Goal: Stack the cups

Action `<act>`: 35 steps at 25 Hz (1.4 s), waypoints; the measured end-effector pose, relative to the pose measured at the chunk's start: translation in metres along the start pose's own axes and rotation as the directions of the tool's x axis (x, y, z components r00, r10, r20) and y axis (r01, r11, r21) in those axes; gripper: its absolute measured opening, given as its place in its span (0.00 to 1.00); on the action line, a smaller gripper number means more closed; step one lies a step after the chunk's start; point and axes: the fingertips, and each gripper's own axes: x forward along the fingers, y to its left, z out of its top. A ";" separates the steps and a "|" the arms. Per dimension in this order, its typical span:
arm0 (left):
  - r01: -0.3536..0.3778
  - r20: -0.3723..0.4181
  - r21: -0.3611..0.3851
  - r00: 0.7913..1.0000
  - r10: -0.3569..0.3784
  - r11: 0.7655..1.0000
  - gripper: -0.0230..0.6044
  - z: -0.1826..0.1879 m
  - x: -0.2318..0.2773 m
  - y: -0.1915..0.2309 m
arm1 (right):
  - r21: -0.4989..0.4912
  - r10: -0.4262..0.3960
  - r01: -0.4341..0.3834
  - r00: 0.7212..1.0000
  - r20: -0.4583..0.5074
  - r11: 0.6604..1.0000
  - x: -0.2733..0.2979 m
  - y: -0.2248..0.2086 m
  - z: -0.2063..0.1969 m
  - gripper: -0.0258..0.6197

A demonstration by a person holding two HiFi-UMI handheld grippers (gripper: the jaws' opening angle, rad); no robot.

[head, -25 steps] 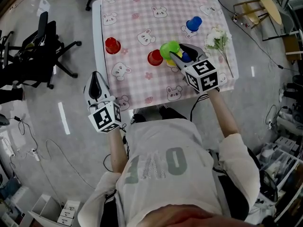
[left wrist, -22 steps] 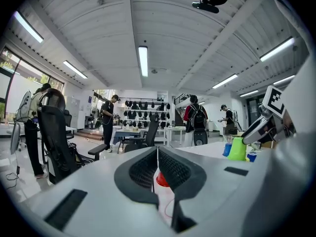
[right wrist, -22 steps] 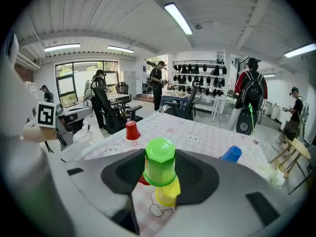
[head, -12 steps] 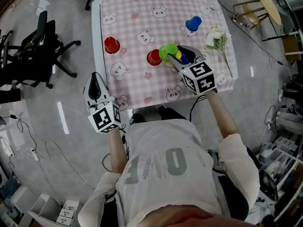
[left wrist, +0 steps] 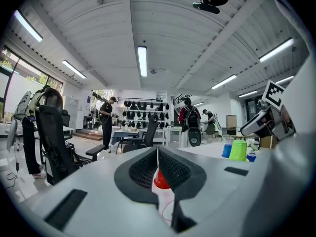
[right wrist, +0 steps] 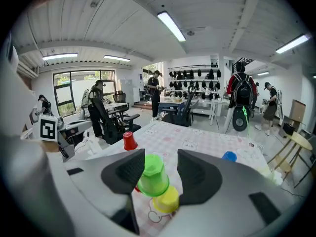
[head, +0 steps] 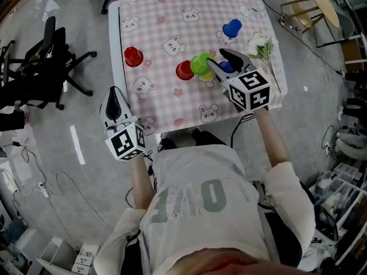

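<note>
On the pink bunny cloth a green cup lies upside down and tilted over a yellow cup. My right gripper is open, its tips either side of the green cup, with cloth showing between the cup and the right jaw. A red cup stands just left of the green one, and another red cup is near the left edge. A blue cup stands at the back. My left gripper hangs shut and empty off the table's left front corner.
White flowers lie at the table's right edge beside my right gripper. Something small and blue shows under that gripper. An office chair stands on the floor to the left, and a wooden stool at the back right.
My right gripper has drawn back a little to the right while the green cup stayed over the yellow one. The left gripper has not moved.
</note>
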 end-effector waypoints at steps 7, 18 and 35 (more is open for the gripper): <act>0.013 -0.014 0.003 1.000 -0.013 1.000 0.08 0.002 0.007 -0.010 | -0.027 -0.122 0.122 0.992 0.016 0.992 -0.007 -0.063 0.018 0.37; 0.039 -0.053 0.047 0.998 -0.036 0.998 0.08 -0.002 0.008 -0.039 | 0.052 -0.259 0.266 0.959 -0.112 0.963 0.056 -0.192 -0.020 0.43; -0.017 -0.071 0.063 0.997 0.021 0.998 0.08 -0.014 0.006 -0.037 | 0.106 -0.329 0.351 0.927 -0.177 0.930 0.091 -0.239 -0.052 0.35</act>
